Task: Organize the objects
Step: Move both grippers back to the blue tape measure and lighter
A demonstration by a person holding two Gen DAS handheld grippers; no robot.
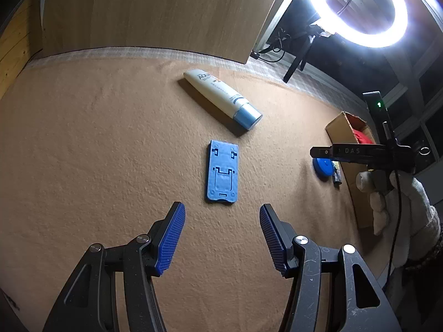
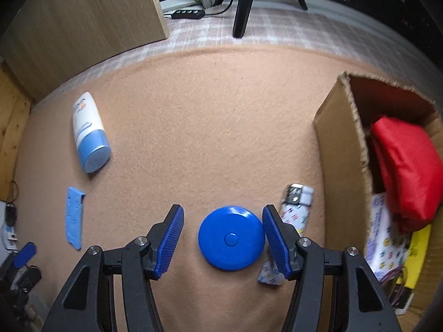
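A peach felt cloth (image 2: 221, 105) covers the tabletop under a ring light (image 1: 360, 8), and the cardboard box (image 2: 336, 127) stands open at the right edge, already taking a red pouch (image 2: 407, 171), so it looks like the collecting bin. The right hand-held gripper (image 2: 223, 236) straddles the round blue tape measure (image 2: 231, 238), jaws apart; the right pad sits at the disc's rim, the left pad clear, lined up to pinch. The patterned lighter (image 2: 295, 215) lies just beside. The left hand-held gripper (image 1: 221, 235) hangs spread and empty near the flat blue phone stand (image 1: 222, 171), with the white tube (image 1: 221, 98) beyond, both well apart from the box.
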